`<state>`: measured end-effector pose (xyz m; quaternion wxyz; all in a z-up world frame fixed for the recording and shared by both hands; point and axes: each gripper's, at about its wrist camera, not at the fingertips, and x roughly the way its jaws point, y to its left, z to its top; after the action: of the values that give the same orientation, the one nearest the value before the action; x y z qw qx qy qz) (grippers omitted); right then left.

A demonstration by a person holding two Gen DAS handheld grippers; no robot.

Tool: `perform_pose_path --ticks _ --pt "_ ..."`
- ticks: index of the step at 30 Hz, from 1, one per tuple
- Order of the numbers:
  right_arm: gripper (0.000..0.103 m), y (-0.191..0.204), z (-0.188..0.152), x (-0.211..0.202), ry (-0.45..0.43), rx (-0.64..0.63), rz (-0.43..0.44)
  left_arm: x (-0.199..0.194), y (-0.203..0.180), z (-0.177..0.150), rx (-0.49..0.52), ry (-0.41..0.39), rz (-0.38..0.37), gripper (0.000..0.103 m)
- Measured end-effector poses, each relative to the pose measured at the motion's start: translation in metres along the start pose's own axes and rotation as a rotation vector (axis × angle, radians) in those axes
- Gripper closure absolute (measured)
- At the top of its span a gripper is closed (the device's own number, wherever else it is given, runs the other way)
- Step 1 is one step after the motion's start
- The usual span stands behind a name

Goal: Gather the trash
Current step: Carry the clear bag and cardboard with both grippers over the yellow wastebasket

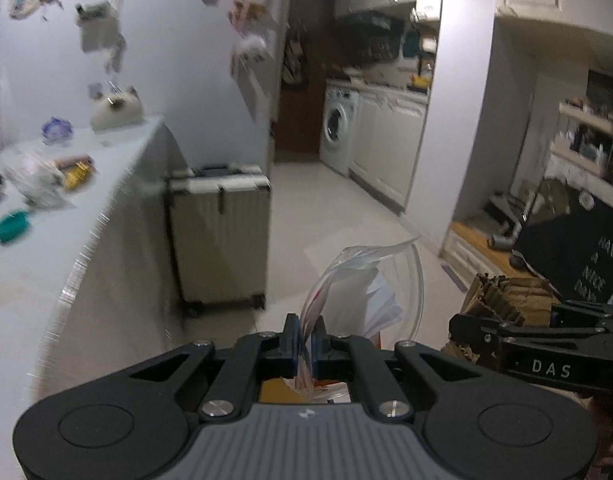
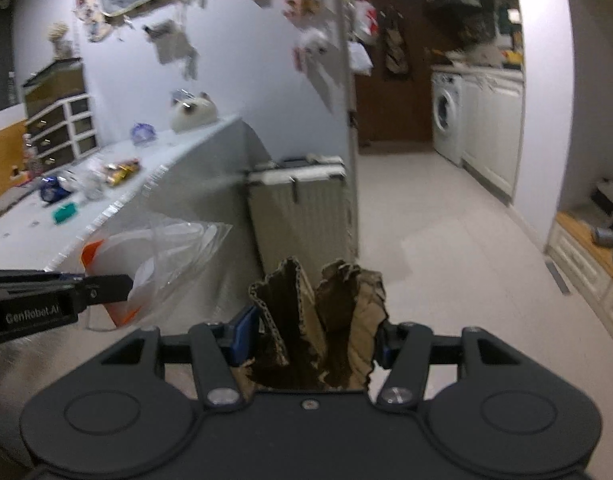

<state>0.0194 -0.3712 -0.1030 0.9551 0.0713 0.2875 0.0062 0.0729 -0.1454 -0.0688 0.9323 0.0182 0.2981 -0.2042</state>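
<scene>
White flooring (image 2: 446,240) is running past the long pale table (image 1: 46,240) towards a washing machine (image 1: 338,128), and a ribbed beige suitcase (image 1: 220,236) is standing against the table's far end. Along the table's near edge, leftover bits are lying in a loose cluster: a crinkled clear wrapper (image 1: 34,180), a yellow-and-brown snack pack (image 1: 76,168) and a small teal object (image 1: 12,226).

Both hands are carrying trash. The left hand-held gripper (image 1: 305,344) is pressed together, pinching the neck of a clear plastic bag (image 1: 358,280) holding white paper and something orange. The right hand-held gripper (image 2: 310,340) is standing part-spread, its blue pads clamping a crumpled piece of brown corrugated cardboard (image 2: 318,316).

Judging by this, the carrying step is under way: both loads are off the table, heading for disposal. No bin is showing, so the next move is calling for finding one and, probably, dropping the cardboard in or into the bag.
</scene>
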Motion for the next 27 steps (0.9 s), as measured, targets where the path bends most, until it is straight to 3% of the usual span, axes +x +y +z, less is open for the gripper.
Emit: perform_pose_path --ticks 9,19,27 --pt "0.045 -0.047 -0.042 0.060 0.147 0.061 -0.074 0.098 -0.003 -0.035 -0.048 0.176 -0.008 0.098" --pt "0.045 -0.077 -0.092 0.142 0.298 0.106 -0.107 0.191 0.055 -0.085 -0.170 0.344 0.126 0.098" --pt "0.045 -0.076 -0.126 0.216 0.386 0.092 -0.081 0.252 0.100 -0.111 -0.256 0.389 0.222 0.098"
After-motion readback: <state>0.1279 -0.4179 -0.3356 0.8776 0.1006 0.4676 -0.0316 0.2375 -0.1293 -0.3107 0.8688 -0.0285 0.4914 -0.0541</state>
